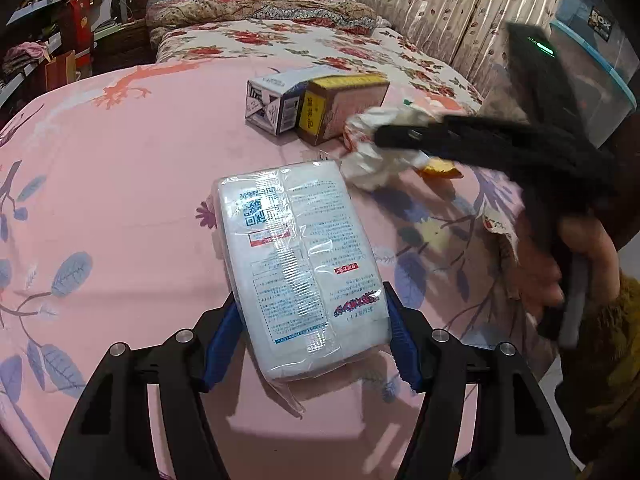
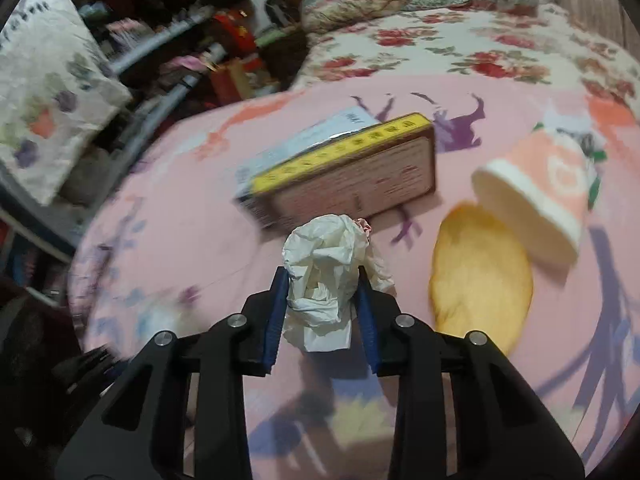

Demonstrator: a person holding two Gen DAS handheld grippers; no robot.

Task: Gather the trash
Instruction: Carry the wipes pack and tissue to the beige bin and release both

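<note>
- The left gripper (image 1: 314, 336) is clamped on a plastic-wrapped tissue pack (image 1: 304, 264), its blue pads pressing both long sides; the pack lies low over the pink bedsheet (image 1: 120, 184), and whether it rests on the sheet or is just clear of it I cannot tell
- Beyond the pack a white-and-blue box (image 1: 272, 102) and a yellow-edged box (image 1: 340, 104) lie touching one another on the sheet; neither is gripped
- Right of them the right gripper (image 2: 322, 304) has its jaws closed on a crumpled white paper wad (image 2: 326, 276); the pads squeeze its sides and the wad bulges out above them
- Just beside the wad lies a yellow peel-like scrap (image 2: 480, 276), and a tipped paper cup (image 2: 536, 200) rests against it
- The step in hand looks like picking up, with both grippers loaded; no bin shows in either view
- The next move likely calls for carrying both loads to a bin; the soft wad may slip if the squeeze eases, and the boxes, scrap and cup remain to collect
</note>
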